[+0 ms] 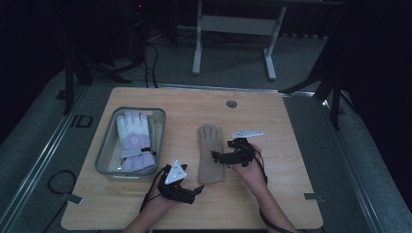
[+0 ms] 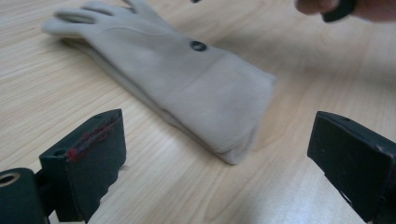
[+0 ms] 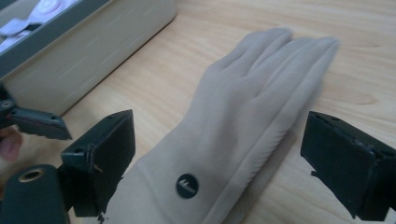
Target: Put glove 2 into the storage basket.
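Hovering low centre of the high view, L gripper (image 1: pixel 197 188) sits just below-left of the beige glove's cuff, jaws spread wide w/ nothing between them. In its own view the glove (image 2: pixel 177 81) lies flat ahead, cuff end nearest, fingers toward upper left of frame, a small dark round logo (image 2: pixel 198 45) on its back.

R gripper (image 1: pixel 217 156) is at centre-right of the high view, jaws also spread, tips at the glove's right edge approx mid-length; touching or not, can't tell. In its own view the glove (image 3: pixel 233 130) runs between the two jaws, fingers toward upper right, logo (image 3: pixel 187 185) at bottom centre, L gripper's jaw tip (image 3: pixel 39 125) at left edge.

Glove (image 1: pixel 210 154) lies flat on the table (image 1: pixel 286 145), mid-frame, fingers pointing to the top of frame. Left of it, apart, a grey bin (image 1: pixel 104 160) holds a white and lilac glove (image 1: pixel 134 141). Bin wall (image 3: pixel 88 51) shows upper left in R gripper view.
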Demonstrator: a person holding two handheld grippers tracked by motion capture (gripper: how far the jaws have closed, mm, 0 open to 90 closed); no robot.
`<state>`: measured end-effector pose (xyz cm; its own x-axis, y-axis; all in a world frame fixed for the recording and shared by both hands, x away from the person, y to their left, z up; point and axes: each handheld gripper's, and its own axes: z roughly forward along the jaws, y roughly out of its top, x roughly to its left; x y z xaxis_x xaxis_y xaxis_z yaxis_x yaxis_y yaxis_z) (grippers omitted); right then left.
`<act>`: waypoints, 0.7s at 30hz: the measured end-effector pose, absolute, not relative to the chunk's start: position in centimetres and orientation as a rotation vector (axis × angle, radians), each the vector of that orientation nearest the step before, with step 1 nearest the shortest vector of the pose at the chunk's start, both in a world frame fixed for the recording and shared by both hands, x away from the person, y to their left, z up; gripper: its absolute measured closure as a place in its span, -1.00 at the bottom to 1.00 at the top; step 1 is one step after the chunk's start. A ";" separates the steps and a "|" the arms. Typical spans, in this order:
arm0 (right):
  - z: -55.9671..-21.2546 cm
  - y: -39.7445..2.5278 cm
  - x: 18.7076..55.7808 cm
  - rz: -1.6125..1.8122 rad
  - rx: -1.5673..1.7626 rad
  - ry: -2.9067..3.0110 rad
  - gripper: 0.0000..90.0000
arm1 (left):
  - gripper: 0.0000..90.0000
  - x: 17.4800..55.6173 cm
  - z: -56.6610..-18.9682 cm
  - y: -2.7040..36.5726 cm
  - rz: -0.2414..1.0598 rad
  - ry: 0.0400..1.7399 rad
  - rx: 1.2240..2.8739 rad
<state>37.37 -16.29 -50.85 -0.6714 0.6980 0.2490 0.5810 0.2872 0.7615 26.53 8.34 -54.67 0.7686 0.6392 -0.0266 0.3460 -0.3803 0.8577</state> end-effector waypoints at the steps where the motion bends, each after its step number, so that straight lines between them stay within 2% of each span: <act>1: -50.8 -16.3 37.4 1.325 1.204 2.401 -0.77 | -0.88 26.5 -54.6 8.1 0.382 0.723 2.006; 4: -50.7 -16.5 38.0 1.319 1.205 2.375 -0.64 | -0.86 26.6 -54.4 7.5 0.379 0.694 2.033; 6: -50.5 -16.8 38.6 1.329 1.205 2.373 -0.48 | -0.82 26.7 -54.3 7.0 0.386 0.675 2.056; 9: -50.3 -17.0 39.7 1.315 1.224 2.377 -0.32 | -0.67 26.8 -54.0 6.2 0.390 0.632 2.073; 10: -50.2 -17.1 40.1 1.304 1.239 2.367 -0.32 | -0.66 26.9 -54.0 6.0 0.383 0.609 2.089; 14: -50.3 -16.9 41.8 1.266 1.281 2.378 -0.25 | -0.31 27.4 -54.1 5.0 0.357 0.509 2.183; 19: -51.1 -16.2 43.3 1.290 1.354 2.386 -0.32 | -0.28 28.1 -54.2 4.5 0.354 0.493 2.214; 21: -51.5 -15.9 43.6 1.321 1.393 2.373 -0.35 | -0.20 28.5 -54.2 4.6 0.354 0.506 2.214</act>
